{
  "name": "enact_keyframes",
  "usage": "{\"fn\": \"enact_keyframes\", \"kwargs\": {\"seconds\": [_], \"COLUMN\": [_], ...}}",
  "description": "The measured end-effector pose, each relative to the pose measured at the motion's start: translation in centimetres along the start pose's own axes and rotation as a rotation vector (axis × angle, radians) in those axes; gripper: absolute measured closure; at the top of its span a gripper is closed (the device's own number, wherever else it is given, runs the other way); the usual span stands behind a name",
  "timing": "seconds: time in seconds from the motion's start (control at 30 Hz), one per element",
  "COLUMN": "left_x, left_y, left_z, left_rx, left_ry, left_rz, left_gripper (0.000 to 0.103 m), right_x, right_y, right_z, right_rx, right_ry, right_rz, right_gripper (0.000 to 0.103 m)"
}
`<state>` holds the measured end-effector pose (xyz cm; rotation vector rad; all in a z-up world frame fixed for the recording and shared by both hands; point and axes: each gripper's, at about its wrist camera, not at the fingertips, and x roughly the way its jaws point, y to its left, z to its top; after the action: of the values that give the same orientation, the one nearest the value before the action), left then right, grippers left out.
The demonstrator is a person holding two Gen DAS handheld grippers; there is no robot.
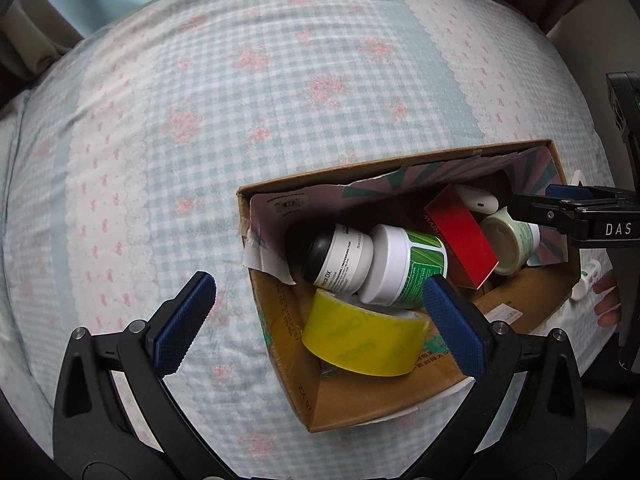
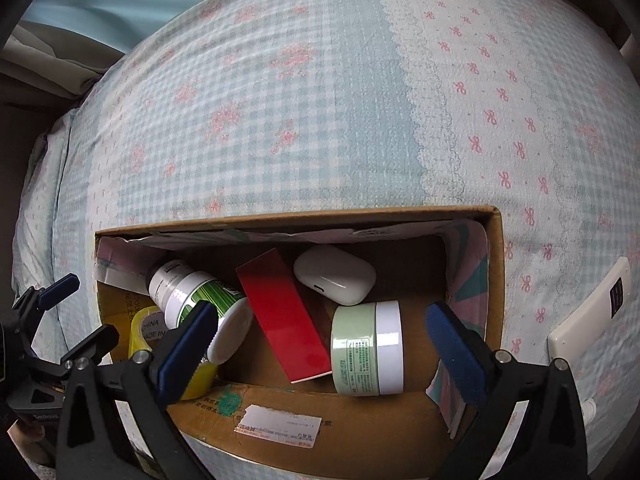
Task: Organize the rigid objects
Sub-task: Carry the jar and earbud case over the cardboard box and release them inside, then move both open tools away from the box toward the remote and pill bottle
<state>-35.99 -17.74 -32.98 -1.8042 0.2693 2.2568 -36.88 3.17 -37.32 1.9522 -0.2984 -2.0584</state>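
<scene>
An open cardboard box (image 1: 344, 416) (image 2: 304, 218) lies on the checked bedspread. In it lie a yellow tape roll (image 1: 360, 336) (image 2: 140, 330), a green-labelled white bottle (image 1: 404, 268) (image 2: 208, 300), a black-capped white bottle (image 1: 340, 256) (image 2: 164, 276), a red box (image 1: 460, 240) (image 2: 284, 316), a pale green jar (image 1: 508, 240) (image 2: 368, 348) and a white earbud case (image 1: 480, 200) (image 2: 336, 274). My left gripper (image 1: 320, 316) is open and empty over the box's left wall. My right gripper (image 2: 320, 340) is open and empty over the box.
A white remote-like device (image 2: 592, 312) lies on the bedspread (image 1: 240, 100) right of the box. A small white tube (image 1: 586, 280) lies by the box's right side. A pillow (image 2: 44, 160) lies at the left edge of the bed.
</scene>
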Motion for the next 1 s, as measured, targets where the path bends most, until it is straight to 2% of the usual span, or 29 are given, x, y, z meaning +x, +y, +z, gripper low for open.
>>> {"fn": "enact_keyframes", "kwargs": {"seconds": [0.3, 0.63, 0.9, 1.0], "left_x": [-3.7, -10.9, -15.7, -16.4], "left_y": [-0.5, -2.7, -5.4, -6.9], "left_z": [-1.6, -3.9, -5.6, -5.5], "left_rx": [-0.015, 0.005, 0.108, 0.158], "left_ry": [-0.045, -0.133, -0.214, -0.219], "left_rz": [0.015, 0.011, 0.014, -0.023], "left_gripper": [0.0, 0.0, 0.0, 0.0], "right_x": [-3.2, -10.9, -17.8, -19.6], "right_y": [1.4, 3.2, 2.1, 1.0], "right_z": [-1.8, -5.5, -10.6, -12.6], "right_rx": [-0.026, -0.102, -0.105, -0.076], "right_ry": [-0.055, -0.169, -0.293, -0.315], "right_rz": [-0.019, -0.084, -0.204, -0.245], "right_gripper": [0.0, 0.0, 0.0, 0.0]}}
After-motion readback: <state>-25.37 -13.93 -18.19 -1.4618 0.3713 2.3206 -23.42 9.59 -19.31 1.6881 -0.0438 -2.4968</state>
